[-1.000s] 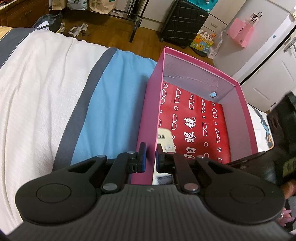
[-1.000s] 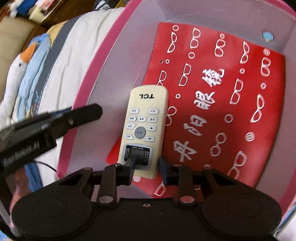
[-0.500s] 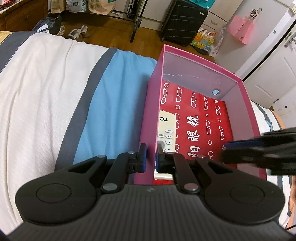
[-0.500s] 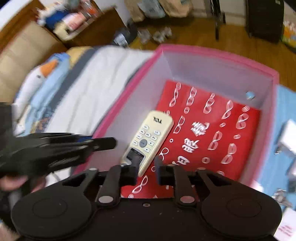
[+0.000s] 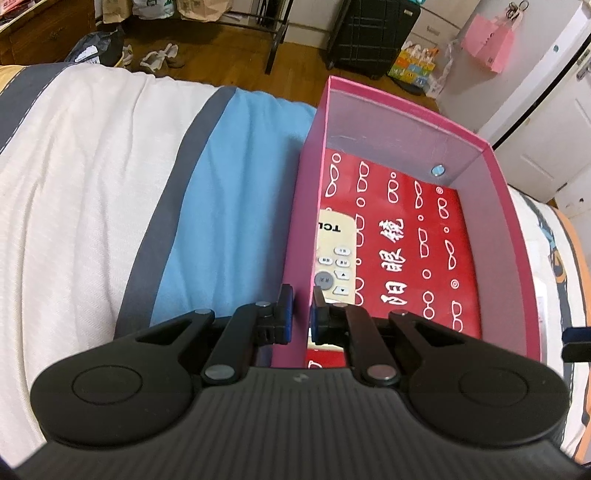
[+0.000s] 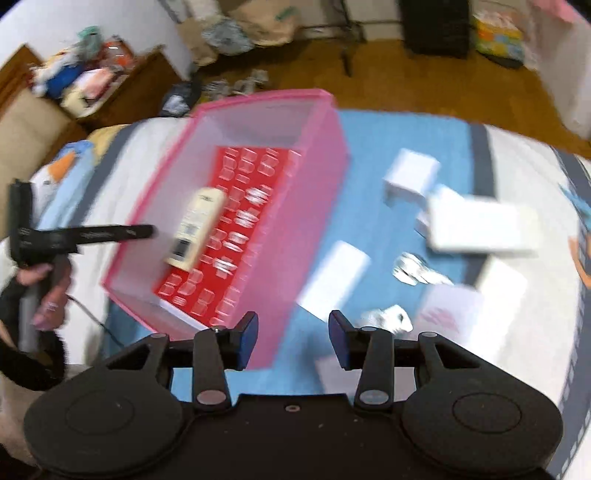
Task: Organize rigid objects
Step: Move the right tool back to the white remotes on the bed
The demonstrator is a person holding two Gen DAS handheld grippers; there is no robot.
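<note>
A pink box (image 5: 402, 107) with a red glasses-print lining stands on the bed. A cream TCL remote (image 5: 334, 254) lies inside it along the left wall. My left gripper (image 5: 301, 314) is shut on that left wall, one finger outside and one inside. In the right wrist view, which is blurred, the box (image 6: 332, 173) and the remote (image 6: 195, 229) lie left of centre. My right gripper (image 6: 293, 332) hovers above the box's near right corner, its jaws opening with nothing between them. The left gripper (image 6: 147, 232) reaches in from the left, held by a hand (image 6: 48, 291).
On the blue stripe right of the box lie white boxes (image 6: 412, 177), (image 6: 480, 229), (image 6: 334, 273) and small silvery items (image 6: 410, 269). White and grey bedding spreads left of the box (image 5: 92, 166). Beyond the bed are a wooden floor and a black suitcase (image 5: 373, 33).
My right gripper let go of the remote, rose out of the box and drew back to the right while its jaws spread. The left gripper kept its grip on the wall.
</note>
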